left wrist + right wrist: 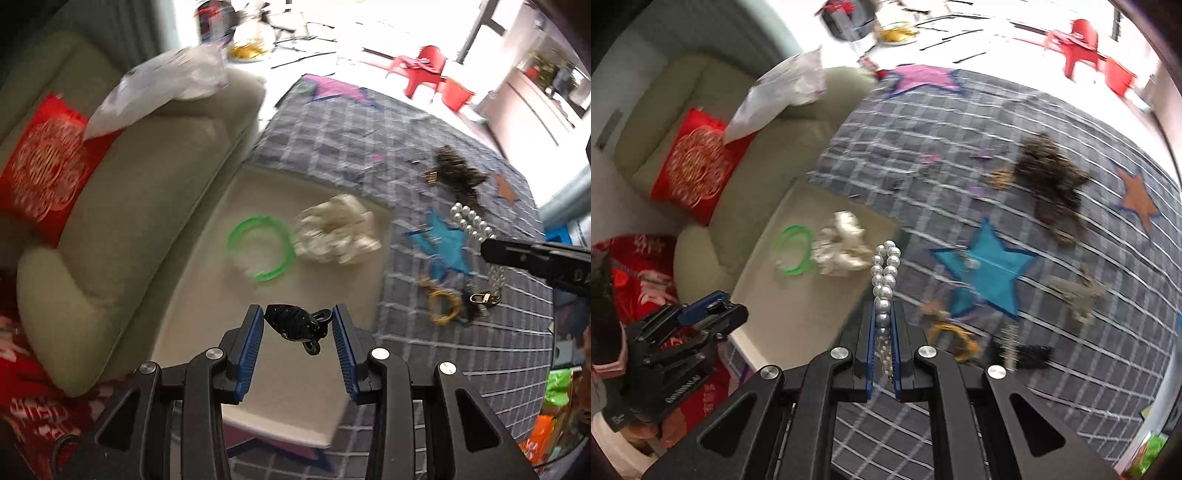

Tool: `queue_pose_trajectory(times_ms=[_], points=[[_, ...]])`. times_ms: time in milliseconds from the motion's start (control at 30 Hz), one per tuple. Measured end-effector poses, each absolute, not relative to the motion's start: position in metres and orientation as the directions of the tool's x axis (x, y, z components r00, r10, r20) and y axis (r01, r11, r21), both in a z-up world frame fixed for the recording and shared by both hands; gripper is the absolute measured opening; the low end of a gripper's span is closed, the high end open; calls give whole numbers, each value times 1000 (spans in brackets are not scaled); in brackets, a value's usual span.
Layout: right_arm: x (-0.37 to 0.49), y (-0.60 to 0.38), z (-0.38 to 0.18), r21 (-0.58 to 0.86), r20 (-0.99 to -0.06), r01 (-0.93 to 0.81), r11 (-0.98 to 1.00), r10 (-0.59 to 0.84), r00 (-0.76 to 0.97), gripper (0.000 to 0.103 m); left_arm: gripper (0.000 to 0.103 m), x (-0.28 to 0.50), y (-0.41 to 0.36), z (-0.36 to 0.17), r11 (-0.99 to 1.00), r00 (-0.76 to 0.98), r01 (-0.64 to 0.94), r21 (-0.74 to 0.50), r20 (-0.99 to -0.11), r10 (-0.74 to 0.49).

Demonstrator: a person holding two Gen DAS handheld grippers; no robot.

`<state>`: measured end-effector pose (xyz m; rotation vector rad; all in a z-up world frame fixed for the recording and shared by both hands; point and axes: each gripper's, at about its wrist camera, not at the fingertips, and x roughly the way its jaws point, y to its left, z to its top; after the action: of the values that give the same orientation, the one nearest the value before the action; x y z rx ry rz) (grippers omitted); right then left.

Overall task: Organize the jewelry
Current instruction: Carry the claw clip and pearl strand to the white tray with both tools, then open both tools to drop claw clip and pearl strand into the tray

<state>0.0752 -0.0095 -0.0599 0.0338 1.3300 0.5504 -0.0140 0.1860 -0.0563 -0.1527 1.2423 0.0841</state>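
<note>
Left gripper [297, 325]: jaws spread wide, black hair clip [295, 326] between the pads, bottom centre of frame. Looks loose, touching the right pad at most; contact with the left pad can't be confirmed. Long axis of the clip roughly crosswise between the fingers. Cream tray [280, 373] directly below, so probably a release in progress.

Already on the tray, just ahead of the fingers toward frame centre: green bangle [260, 248] and white scrunchie [338, 236], touching or nearly so.

Right gripper [883, 328]: clamped on pearl bracelet [884, 275], loop sticking forward along the fingers, bottom centre of its frame. Hovering over the grey checked blanket [960, 147], tray edge just to the left. Next drop likely needs a short leftward shift.

Still on the blanket, right side: yellow ring-shaped piece [955, 339], dark fuzzy item [1049, 181]; too blurred to name.
</note>
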Motion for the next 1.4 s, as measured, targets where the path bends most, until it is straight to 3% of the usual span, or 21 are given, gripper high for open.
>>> queue_pose_trajectory(times_ms=[533, 867, 1233, 1400], points=[[65, 116, -127, 371, -917, -475, 798, 394, -55, 8, 40, -28, 249, -130, 953, 219, -303, -5, -974, 64], [66, 144, -178, 352, -934, -488, 799, 333, -128, 8, 41, -20, 258, -164, 944, 168, -327, 37, -981, 96], [78, 139, -194, 346, -938, -477, 808, 315, -146, 8, 42, -19, 248, -170, 946, 153, -311, 87, -978, 140], [84, 136, -194, 341, -940, -481, 807, 306, -152, 13, 71, -20, 247, -167, 939, 151, -328, 105, -975, 162]])
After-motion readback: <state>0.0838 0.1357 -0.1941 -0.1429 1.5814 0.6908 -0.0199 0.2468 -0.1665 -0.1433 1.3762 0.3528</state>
